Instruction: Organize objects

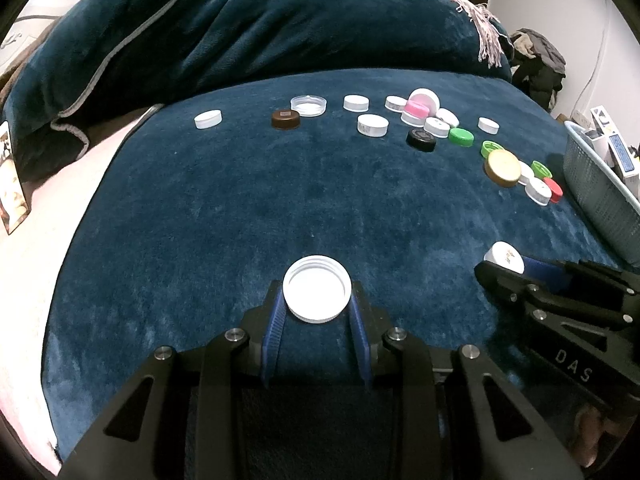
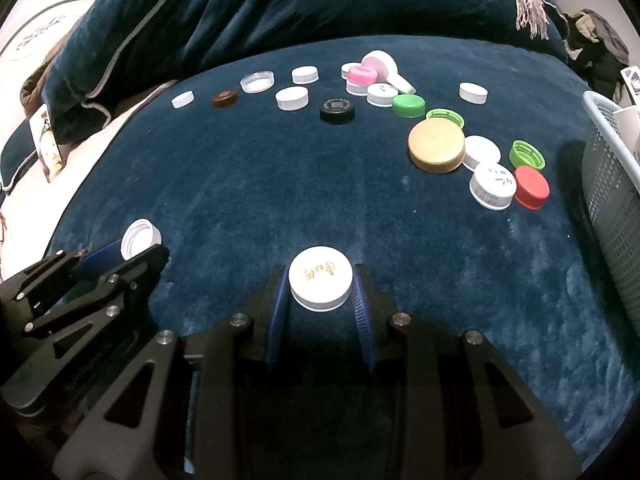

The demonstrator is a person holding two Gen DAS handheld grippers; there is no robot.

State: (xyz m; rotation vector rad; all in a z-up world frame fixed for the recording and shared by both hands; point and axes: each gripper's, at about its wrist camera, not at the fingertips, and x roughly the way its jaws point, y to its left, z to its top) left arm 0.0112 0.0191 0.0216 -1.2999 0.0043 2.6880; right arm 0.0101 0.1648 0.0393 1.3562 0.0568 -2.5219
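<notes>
left wrist view: left hand-held gripper (image 1: pixel 317 304) is closed on a white cap (image 1: pixel 317 289), open side up, pinched between the blue pads (image 1: pixel 275 320), low over the dark blue blanket (image 1: pixel 240 208). the right hand-held gripper (image 1: pixel 500 270) shows at the right edge, clamped on a white printed cap (image 1: pixel 504 257).

right wrist view: right hand-held gripper (image 2: pixel 321 292) grips the white printed cap (image 2: pixel 321 283), top side up with gold print, between its blue pads (image 2: pixel 362 312). left hand-held gripper (image 2: pixel 136 250) at lower left holds its white cap (image 2: pixel 140 237), hollow side showing.

the other caps lie scattered on the far part of the blanket. left part of the row: small white cap (image 2: pixel 183 99), brown cap (image 2: pixel 224 98), clear cap (image 2: pixel 258 81), two more white caps, black cap (image 2: pixel 337 111). middle cluster: pink cap (image 2: pixel 362 76) against a tilted white lid, green cap (image 2: pixel 408 105) just beside. right cluster: big gold cap (image 2: pixel 437 150) touching a white cap, open green ring cap (image 2: pixel 527 154), red cap (image 2: pixel 531 187) touching a printed white cap (image 2: pixel 493 186). a lone white cap (image 2: pixel 473 92) sits apart behind them.

grey mesh basket (image 2: pixel 612 184) at the right edge, boxes inside. bunched blue blanket heap (image 1: pixel 248 28) behind the caps.
</notes>
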